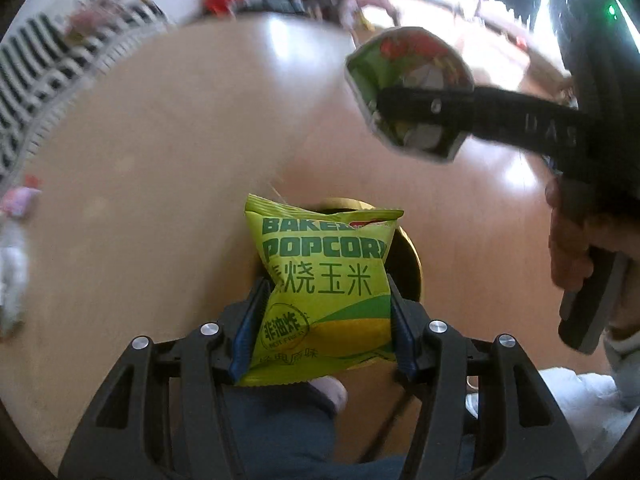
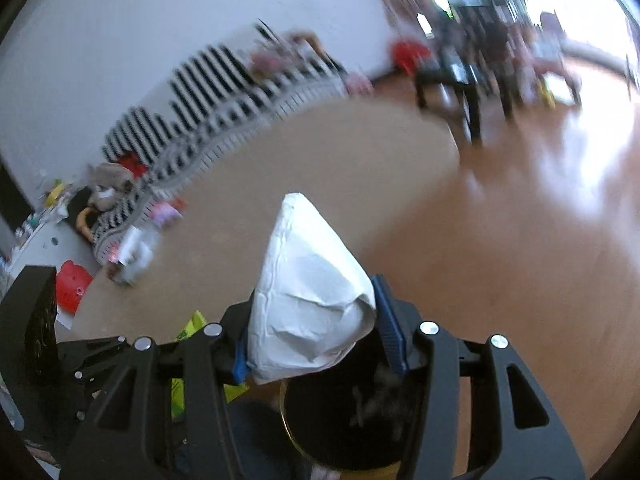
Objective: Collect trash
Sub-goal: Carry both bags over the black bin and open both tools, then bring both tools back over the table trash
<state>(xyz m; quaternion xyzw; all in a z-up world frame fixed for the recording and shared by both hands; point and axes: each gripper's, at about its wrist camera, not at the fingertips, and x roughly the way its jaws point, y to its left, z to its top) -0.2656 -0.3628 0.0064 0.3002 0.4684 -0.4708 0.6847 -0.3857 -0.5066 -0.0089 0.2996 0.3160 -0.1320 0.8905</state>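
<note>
Left wrist view shows the left gripper (image 1: 326, 320) clamped on a green popcorn bag (image 1: 324, 292), held directly above the dark opening of a gold-rimmed trash bin (image 1: 414, 264) standing on the wood floor (image 1: 160, 200). The right gripper (image 1: 416, 114) appears in the same view, closed on a second snack packet (image 1: 400, 68) and held off to the far side of the bin, not yet over it.

Right wrist view shows the right gripper (image 2: 312, 332) with that packet (image 2: 308, 300), white side to the camera, pinched between its pads; the bin opening (image 2: 360, 412) lies just below.

Status: two pieces are collected and carried to the bin; neither is released. Further litter (image 2: 134, 252) remains on the floor near the striped mat (image 2: 192, 92).

Clearance: the floor around the bin is open. Judged risk is contact between the two grippers, since both must share one narrow opening; release one at a time.
</note>
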